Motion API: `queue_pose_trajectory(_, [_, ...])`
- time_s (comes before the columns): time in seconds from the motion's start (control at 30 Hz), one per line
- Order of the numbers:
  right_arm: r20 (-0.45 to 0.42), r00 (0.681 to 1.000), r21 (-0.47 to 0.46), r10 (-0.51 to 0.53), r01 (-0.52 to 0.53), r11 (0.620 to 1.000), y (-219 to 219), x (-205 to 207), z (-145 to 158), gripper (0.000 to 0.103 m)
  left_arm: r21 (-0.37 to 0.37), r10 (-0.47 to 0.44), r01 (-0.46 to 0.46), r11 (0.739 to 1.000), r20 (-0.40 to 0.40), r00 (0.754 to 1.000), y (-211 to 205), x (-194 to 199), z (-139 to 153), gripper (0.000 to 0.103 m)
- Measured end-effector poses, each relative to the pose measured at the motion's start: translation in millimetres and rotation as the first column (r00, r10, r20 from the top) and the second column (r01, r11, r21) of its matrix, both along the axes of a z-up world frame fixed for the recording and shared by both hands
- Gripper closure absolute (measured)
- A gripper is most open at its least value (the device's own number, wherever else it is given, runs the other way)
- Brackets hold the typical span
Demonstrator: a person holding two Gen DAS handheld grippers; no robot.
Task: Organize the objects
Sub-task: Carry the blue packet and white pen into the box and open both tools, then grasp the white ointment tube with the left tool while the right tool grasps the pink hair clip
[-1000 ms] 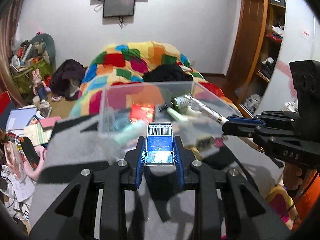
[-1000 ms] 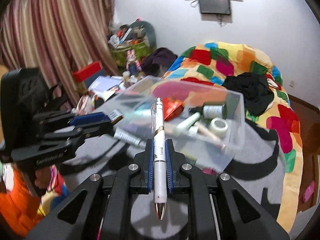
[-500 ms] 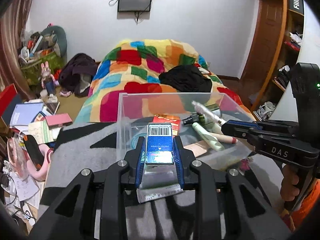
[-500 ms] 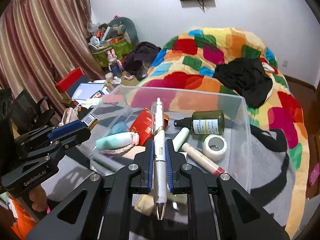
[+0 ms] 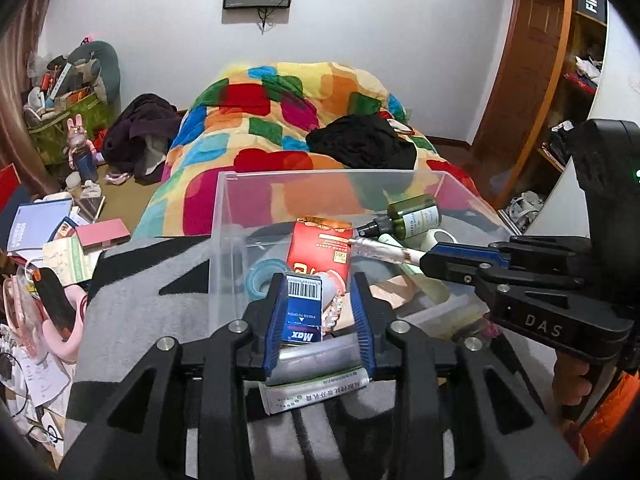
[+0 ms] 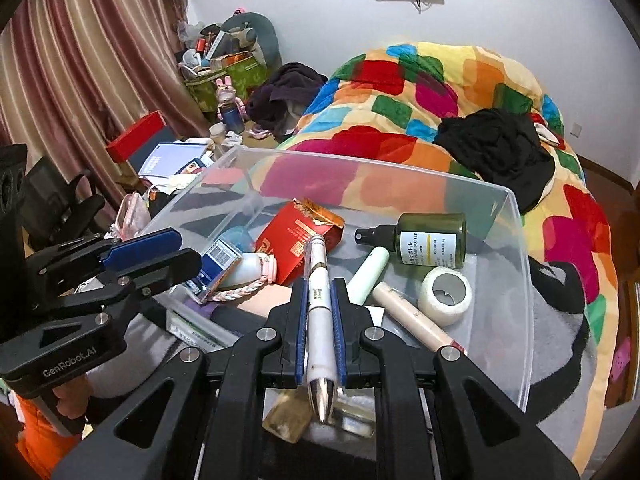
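- At the bottom centre of the left wrist view, the left gripper [image 5: 318,312] has just been opening its jaws; the blue box [image 5: 303,310] with a barcode stands between them, leaning against the left pad with a clear gap to the right pad, so it is released.
- That box sits just inside the near wall of the clear plastic bin [image 5: 224,216], above a white tube [image 5: 316,394] lying across the lower middle of the frame.
- At the bottom centre of the right wrist view, the right gripper [image 6: 321,300] is clenched on a white pen [image 6: 319,312], whose metal tip points back toward the camera and whose far end reaches over the bin.
- Both tools tilt downward over the bin's near edge; an orange sleeve shows under each handle.
- Farther in, the bin holds a red packet [image 6: 298,240], a green spray bottle [image 6: 430,240], a roll of white tape [image 6: 446,296], a pale green tube [image 6: 368,276] and a beige stick [image 6: 412,316].
- The bin rests on a grey and black blanket [image 5: 132,280].
- Beyond it, in the upper middle, lies a multicoloured quilt [image 5: 280,120] with black clothing [image 5: 360,144] on it.
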State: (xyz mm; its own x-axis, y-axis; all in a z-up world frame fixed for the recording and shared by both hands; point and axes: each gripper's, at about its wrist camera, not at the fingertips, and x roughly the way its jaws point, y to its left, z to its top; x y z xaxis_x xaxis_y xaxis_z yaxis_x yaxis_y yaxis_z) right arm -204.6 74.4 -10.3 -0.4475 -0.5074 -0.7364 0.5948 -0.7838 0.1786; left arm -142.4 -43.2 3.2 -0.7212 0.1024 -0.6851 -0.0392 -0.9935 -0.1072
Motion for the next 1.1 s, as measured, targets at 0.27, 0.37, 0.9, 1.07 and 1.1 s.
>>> queue_pose_trajectory(0.27, [-0.035, 0.999, -0.041, -0.01, 0.008, 0.999, 15.9, 15.9, 17.6, 0.075, -0.024, -0.003, 0.002, 1.0, -0.066, 0.998, 6.6, 21.3, 16.5, 0.038])
queue_pose_trajectory(0.37, [-0.07, 0.997, -0.035, -0.023, 0.02, 0.999, 24.6, 23.3, 23.9, 0.069, -0.044, -0.005, 0.001, 0.999, -0.084, 0.996, 8.3, 30.9, 22.7, 0.027])
queue_pose_trajectory(0.9, [-0.088, 0.991, 0.038, -0.104, 0.108, 0.993, 86.7, 58.4, -0.2, 0.054, -0.139, -0.013, 0.03, 0.99, 0.12, 0.993, 2.2, 47.8, -34.7, 0.011])
queue_pose_trajectory(1.07, [-0.016, 0.994, 0.083, -0.107, 0.108, 0.991, 86.4, 51.8, -27.6, 0.054, -0.082, -0.023, 0.041, 0.996, 0.209, 0.978, 1.1, 30.5, -50.9, 0.011])
queue_pose_trajectory(1.1, [-0.005, 0.994, 0.083, -0.107, 0.107, 0.991, 86.0, 50.0, -30.2, 0.054, -0.081, -0.02, 0.038, 0.996, 0.217, 0.976, 1.7, 28.9, -52.7, 0.011])
